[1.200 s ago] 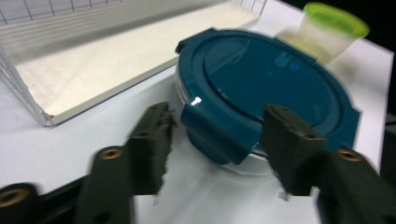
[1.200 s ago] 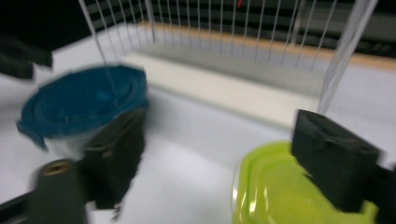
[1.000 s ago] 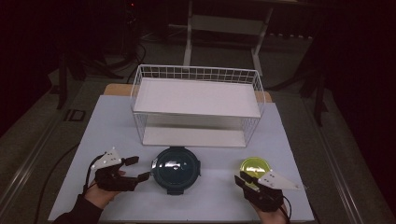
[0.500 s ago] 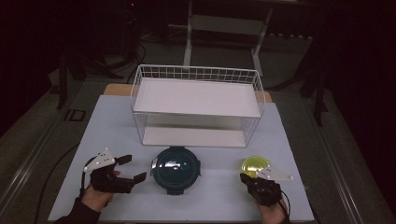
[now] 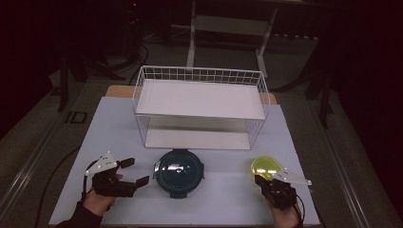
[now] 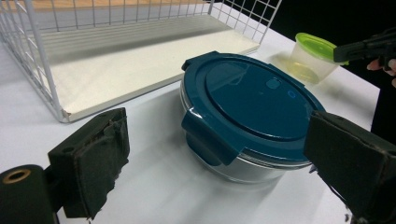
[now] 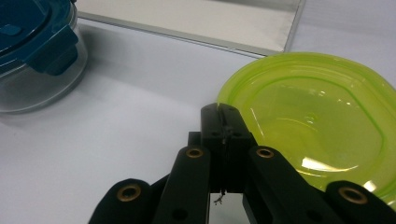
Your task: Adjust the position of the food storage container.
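While flanked by wide-open jaws on the white table (image 5: 223, 209), sits in front of the wire shelf rack (image 5: 199, 107): blue-lidded glass container (image 5: 179, 170), lid clipped on. Just left of it, left gripper (image 5: 130, 172), gaping, pads clear of the bowl, nothing held. To the right, well apart, small green-lidded tub (image 5: 265, 166). At its near rim, right gripper (image 7: 226, 122), jaws pressed together after just closing, nothing visibly clamped between them.
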A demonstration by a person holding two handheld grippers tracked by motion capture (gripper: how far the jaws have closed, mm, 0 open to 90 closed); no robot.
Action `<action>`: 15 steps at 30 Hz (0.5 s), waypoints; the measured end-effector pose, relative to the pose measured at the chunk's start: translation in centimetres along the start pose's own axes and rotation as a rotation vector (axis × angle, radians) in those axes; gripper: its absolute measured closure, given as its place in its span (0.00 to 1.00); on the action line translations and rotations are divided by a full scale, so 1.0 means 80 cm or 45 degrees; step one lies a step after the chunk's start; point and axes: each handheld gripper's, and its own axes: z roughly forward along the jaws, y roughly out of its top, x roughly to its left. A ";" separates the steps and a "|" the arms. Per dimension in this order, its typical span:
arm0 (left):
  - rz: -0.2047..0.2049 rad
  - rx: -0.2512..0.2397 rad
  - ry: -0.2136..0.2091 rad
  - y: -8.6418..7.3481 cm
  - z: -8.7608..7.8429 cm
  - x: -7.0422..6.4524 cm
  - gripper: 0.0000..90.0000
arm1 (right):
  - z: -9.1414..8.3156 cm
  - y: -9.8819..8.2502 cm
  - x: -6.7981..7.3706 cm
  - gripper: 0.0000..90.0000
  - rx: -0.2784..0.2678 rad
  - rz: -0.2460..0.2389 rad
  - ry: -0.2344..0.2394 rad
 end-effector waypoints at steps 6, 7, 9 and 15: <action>-0.004 0.003 0.000 0.000 0.000 0.001 0.07 | 0.003 0.001 0.006 1.00 0.000 -0.037 0.032; -0.005 0.003 0.000 0.000 0.001 0.002 0.07 | 0.005 0.001 0.006 1.00 0.005 -0.032 0.036; -0.005 0.003 -0.001 -0.001 0.001 0.002 0.07 | 0.007 0.000 0.004 1.00 0.020 -0.031 0.028; -0.005 -0.001 -0.008 -0.001 0.001 0.001 0.07 | 0.005 0.001 -0.004 1.00 0.022 -0.014 -0.009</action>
